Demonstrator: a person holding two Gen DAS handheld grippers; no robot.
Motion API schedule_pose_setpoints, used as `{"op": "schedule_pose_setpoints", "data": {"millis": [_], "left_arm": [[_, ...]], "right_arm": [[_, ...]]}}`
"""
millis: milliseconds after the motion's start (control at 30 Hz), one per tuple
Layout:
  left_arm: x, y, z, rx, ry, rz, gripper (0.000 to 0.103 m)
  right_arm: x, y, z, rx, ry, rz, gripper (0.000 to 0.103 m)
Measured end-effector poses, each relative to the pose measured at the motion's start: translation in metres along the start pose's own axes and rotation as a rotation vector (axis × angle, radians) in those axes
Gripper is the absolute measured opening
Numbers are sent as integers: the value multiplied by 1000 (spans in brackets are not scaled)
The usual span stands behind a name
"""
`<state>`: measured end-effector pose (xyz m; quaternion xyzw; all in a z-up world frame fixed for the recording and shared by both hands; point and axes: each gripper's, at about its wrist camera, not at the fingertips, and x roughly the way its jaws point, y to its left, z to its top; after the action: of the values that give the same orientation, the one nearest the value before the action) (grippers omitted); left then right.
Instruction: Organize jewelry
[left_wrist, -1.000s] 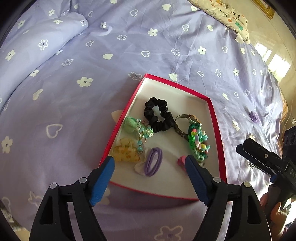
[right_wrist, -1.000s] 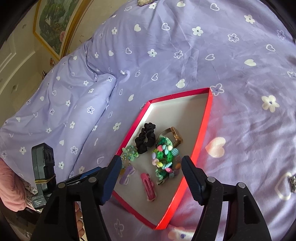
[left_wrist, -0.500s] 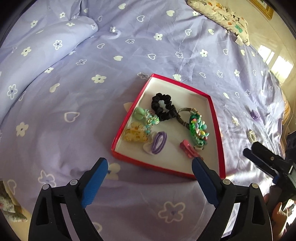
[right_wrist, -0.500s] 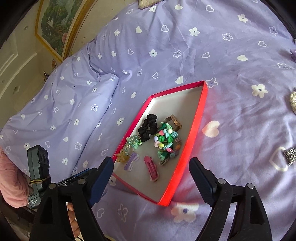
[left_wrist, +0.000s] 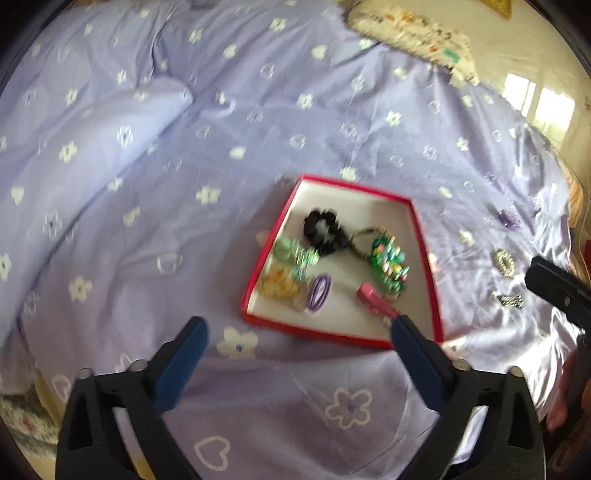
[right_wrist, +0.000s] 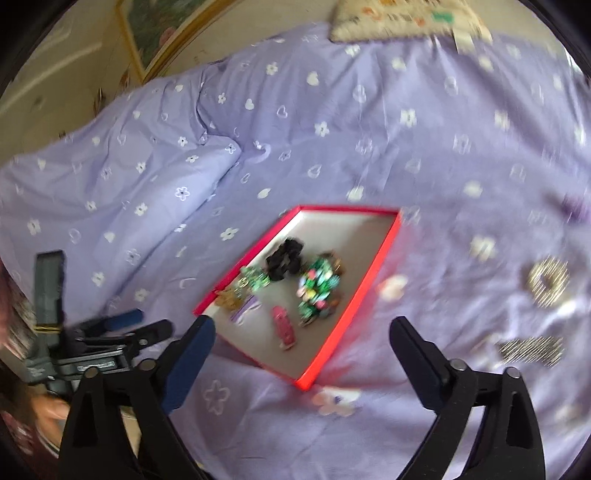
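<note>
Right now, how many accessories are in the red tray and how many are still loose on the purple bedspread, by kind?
In the red tray:
Black scrunchie: 1
Beaded green bracelet: 1
Pink hair clip: 1
Purple snap clip: 1
Yellow claw clip: 1
Green clip: 1
Loose:
Sparkly silver pieces: 2
Purple piece: 1
Total: 9

Red tray (left_wrist: 424, 254); black scrunchie (left_wrist: 325, 229); lilac flower-and-heart bedspread (left_wrist: 184, 221)

No writing can be read. The patterned cushion (right_wrist: 406, 18) at the head of the bed carries coloured marks — too blurred to make out — and a pale line on the left gripper's body (right_wrist: 92, 365) is likewise illegible.
</note>
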<state>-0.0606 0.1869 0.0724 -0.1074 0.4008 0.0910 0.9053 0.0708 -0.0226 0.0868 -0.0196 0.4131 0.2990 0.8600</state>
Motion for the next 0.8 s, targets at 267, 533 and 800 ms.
{"op": "schedule_pose_setpoints", "data": {"millis": [267, 533, 800], "left_arm": [[-3, -14, -8, 44, -38, 114, 102], [23, -15, -19, 33, 24, 147, 102], [16, -10, -26, 28, -15, 145, 102]], "right_arm": [[2, 19, 6, -115, 3, -105, 103], [34, 27, -36, -93, 93, -56, 103], [34, 27, -45, -77, 72, -72, 103]]}}
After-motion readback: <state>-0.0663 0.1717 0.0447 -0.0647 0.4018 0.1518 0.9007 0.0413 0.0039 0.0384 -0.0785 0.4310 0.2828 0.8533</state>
